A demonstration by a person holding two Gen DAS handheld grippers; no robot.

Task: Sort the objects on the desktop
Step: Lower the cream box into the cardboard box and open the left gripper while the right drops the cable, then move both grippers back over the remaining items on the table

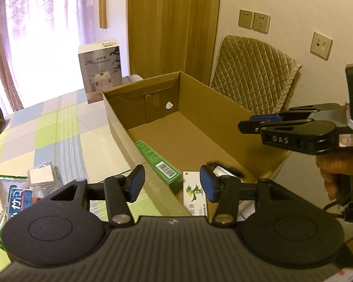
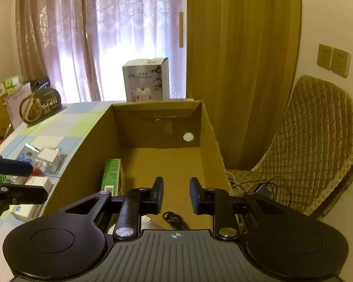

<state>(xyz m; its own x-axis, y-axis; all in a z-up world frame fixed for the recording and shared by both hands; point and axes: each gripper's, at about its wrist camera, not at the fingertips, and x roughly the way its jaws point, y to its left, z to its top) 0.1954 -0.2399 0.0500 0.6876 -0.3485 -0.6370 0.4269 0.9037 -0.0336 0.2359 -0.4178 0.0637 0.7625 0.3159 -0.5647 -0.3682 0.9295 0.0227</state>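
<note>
Two grippers are showing in the left wrist view. The left gripper (image 1: 171, 184) is hovering with its jaws spread wide and nothing between them, straddling the near corner of the open cardboard box (image 1: 223, 108). Inside the box a green carton (image 1: 161, 163) is lying along the left wall, a white packet with a green dragon print (image 1: 195, 193) is lying just beside it, and a black cable (image 1: 226, 166) is sitting near both. On the checked tablecloth (image 1: 58, 127), left of the box, a blue-and-white packet (image 1: 20, 202) and a clear plastic case (image 1: 43, 178) are waiting. The right gripper (image 1: 251, 124) is reaching in over the box's right wall, held by a hand (image 1: 334, 171); its jaws are looking nearly closed, gripping nothing visible.

Moving to the right wrist view, the right gripper (image 2: 176, 191) is hanging above the box (image 2: 214, 136) with jaws parted and empty. The green carton (image 2: 111, 174) is leaning along the left wall, the cable (image 2: 174, 219) lying below the fingers. The left gripper (image 2: 30, 181) is poking in at the left edge over small white boxes (image 2: 38, 183)
</note>
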